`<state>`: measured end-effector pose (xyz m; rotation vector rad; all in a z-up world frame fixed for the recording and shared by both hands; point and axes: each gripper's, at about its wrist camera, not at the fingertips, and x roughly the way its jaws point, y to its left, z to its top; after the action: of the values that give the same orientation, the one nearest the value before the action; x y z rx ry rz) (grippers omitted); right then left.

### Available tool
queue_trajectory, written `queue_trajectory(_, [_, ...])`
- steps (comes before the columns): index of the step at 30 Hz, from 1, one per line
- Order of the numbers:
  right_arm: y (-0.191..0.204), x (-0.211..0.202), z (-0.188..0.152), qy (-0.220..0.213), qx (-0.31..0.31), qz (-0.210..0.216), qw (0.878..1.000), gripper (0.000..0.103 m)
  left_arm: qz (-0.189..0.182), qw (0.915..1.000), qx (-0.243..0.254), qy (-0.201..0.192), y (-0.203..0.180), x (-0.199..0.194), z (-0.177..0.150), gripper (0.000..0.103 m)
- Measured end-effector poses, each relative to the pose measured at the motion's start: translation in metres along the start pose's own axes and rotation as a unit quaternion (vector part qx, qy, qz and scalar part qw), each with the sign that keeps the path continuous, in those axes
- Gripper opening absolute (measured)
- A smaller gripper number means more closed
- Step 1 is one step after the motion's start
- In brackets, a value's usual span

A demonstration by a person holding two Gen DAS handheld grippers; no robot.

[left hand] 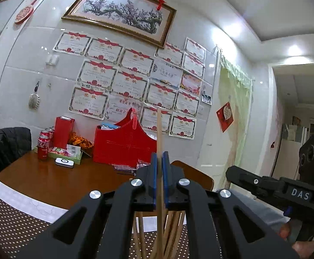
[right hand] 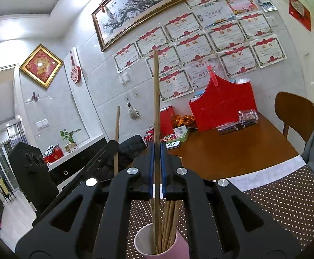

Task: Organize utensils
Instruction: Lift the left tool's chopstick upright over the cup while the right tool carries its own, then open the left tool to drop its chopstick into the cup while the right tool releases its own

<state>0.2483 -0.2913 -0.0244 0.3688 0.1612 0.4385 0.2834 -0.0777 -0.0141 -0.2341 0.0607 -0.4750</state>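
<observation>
Left wrist: we saw our left gripper clamped on one upright chopstick, more chopsticks below. Right wrist: our right gripper pinched another chopstick above the pink cup of chopsticks

Left gripper is pointing level, jaws clamping a single upright chopstick. Right gripper is likewise pointing level, jaws pinching another upright chopstick. The grippers are sitting side by side.
</observation>
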Motion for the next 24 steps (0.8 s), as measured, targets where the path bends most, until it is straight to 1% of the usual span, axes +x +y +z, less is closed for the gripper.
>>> queue_trajectory(4, [0.001, 0.006, -0.005, 0.006, -0.006, -0.003, 1.0, 0.006, 0.003, 0.9999, -0.011, 0.007, 0.004, 0.009, -0.009, 0.005])
queue_trajectory(12, [0.004, 0.019, -0.017, 0.021, -0.016, -0.006, 1.0, 0.006, 0.027, 0.9994, -0.008, 0.017, 0.013, 0.019, -0.022, 0.005])
queue_trajectory(18, [0.003, 0.023, -0.022, 0.029, -0.015, -0.009, 0.999, 0.006, 0.036, 0.9991, -0.002, 0.022, 0.015, 0.022, -0.027, 0.005])
queue_trajectory(21, [0.002, 0.025, -0.023, 0.034, -0.014, -0.009, 0.999, 0.006, 0.039, 0.9988, 0.003, 0.029, 0.014, 0.025, -0.031, 0.005])
queue_trajectory(24, [0.002, 0.028, -0.024, 0.048, -0.012, -0.006, 0.999, 0.007, 0.041, 0.9979, 0.002, 0.05, 0.016, 0.027, -0.033, 0.006])
